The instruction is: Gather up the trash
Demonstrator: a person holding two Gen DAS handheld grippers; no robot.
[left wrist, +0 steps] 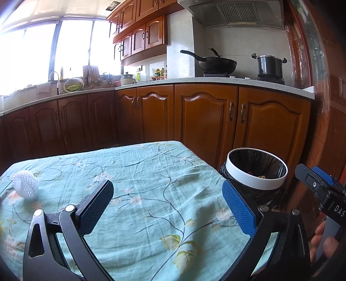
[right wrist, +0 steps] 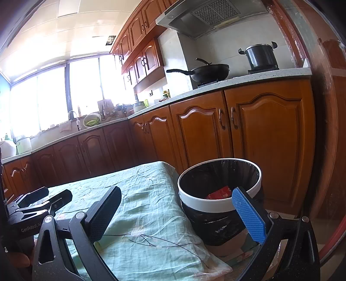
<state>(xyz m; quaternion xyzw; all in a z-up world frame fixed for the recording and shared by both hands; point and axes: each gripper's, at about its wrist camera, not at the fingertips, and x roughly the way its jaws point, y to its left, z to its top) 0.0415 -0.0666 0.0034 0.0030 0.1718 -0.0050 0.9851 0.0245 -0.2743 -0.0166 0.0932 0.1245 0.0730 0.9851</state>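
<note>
The white foam fruit net (left wrist: 25,183) lies on the teal floral tablecloth (left wrist: 138,173) at the far left of your left-wrist view, resting on the cloth and well apart from both of your tools. It does not show in your right-wrist view. The bin (right wrist: 218,194), white-rimmed with a black liner, stands just off the table's right edge, in front of the brown cabinet doors (right wrist: 259,129); something red (right wrist: 219,193) lies at the bottom of it, and the rest of what is inside is too dark to make out.

Your left gripper (left wrist: 167,205) hangs over the middle of the cloth with its jaws wide apart and nothing between them; the black pad (left wrist: 97,207) sits left, the blue pad (left wrist: 239,209) right, near the bin's rim. Your right gripper (right wrist: 175,214) is likewise spread wide and empty, its blue finger (right wrist: 248,216) in front of the bin's wall, its black finger (right wrist: 103,214) over the cloth's edge.

Beyond, on the counter (left wrist: 216,81), a black wok (left wrist: 216,63) and a dark pot (left wrist: 270,66) sit on the hob under the hood (left wrist: 233,13)
</note>
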